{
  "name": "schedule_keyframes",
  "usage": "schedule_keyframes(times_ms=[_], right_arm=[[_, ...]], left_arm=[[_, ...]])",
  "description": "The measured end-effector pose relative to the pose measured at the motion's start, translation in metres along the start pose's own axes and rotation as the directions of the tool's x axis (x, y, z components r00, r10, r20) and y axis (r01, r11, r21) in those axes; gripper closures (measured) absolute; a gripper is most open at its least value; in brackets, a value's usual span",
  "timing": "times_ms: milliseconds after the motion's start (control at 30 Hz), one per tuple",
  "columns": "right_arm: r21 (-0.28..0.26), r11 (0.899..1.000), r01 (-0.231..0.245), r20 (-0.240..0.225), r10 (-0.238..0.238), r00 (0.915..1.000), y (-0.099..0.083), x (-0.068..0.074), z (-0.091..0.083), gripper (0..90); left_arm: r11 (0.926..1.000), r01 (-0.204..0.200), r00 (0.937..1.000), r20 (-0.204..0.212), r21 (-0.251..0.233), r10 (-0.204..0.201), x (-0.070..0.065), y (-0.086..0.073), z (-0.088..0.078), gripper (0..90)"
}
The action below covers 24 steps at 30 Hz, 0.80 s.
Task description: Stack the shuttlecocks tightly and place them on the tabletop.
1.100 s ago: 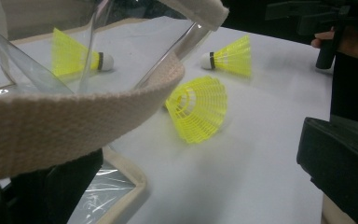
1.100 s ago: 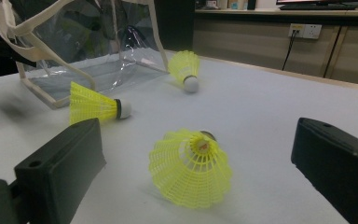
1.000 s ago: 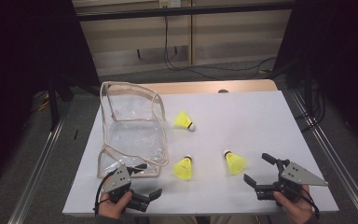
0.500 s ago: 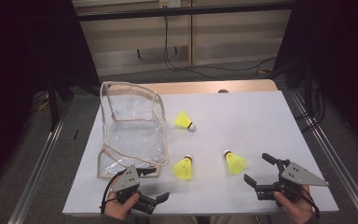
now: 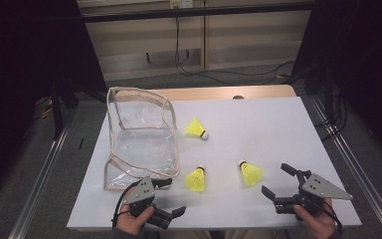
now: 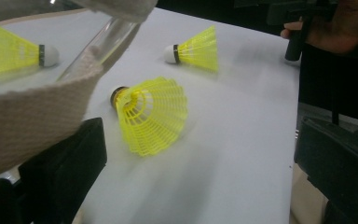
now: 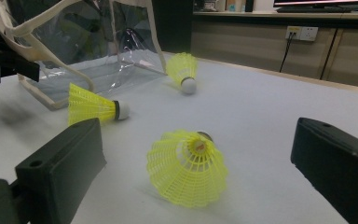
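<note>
Shuttlecocks, three of them and all yellow, lie on the white surface [image 5: 278, 129], outside the clear pouch [image 5: 142, 137]. This pouch, of transparent plastic with a beige fabric trim, stands open near the left edge of the surface, and nothing lies inside it.

One shuttlecock [image 5: 197, 128] rests just beside the right wall of the pouch, toward the middle of the surface. A second shuttlecock [image 5: 195, 179] lies near the front edge, close to the front right corner of the pouch. The third shuttlecock [image 5: 250, 173] lies to the right of the second one, also near the front edge.

At the front left corner, the left gripper [image 5: 171, 197] has its fingers apart and holds nothing; in the left gripper view the second shuttlecock [image 6: 151, 114] lies between them, a little farther on, and the pouch trim [image 6: 32, 112] is close to the left finger. At the front right, the right gripper [image 5: 278, 181] also has its fingers apart, with the third shuttlecock [image 7: 187, 167] lying ahead between them, not touched.
</note>
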State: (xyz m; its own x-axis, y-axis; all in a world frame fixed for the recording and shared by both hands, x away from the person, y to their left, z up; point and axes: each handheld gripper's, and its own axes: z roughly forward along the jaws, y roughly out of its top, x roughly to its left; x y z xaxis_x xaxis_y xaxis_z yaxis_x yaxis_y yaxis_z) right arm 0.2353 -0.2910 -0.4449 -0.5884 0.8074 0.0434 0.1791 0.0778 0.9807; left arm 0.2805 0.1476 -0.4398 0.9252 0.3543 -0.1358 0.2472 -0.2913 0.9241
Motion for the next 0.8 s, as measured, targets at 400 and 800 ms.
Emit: schedule_keyframes(times_ms=[400,800], right_arm=[[0.000,1.000,0.002,-0.002,-0.002,1.0000,0.000,0.000,0.001,1.9],[-0.004,1.000,-0.001,-0.001,0.001,1.0000,0.000,0.000,0.001,1.9]], left_arm=[[0.9995,0.009,1.0000,0.003,-0.030,-0.009,-0.006,0.003,0.012,2.7],[0.9965,0.033,0.9994,-0.005,-0.076,-0.033,-0.014,0.010,0.022,2.1]])
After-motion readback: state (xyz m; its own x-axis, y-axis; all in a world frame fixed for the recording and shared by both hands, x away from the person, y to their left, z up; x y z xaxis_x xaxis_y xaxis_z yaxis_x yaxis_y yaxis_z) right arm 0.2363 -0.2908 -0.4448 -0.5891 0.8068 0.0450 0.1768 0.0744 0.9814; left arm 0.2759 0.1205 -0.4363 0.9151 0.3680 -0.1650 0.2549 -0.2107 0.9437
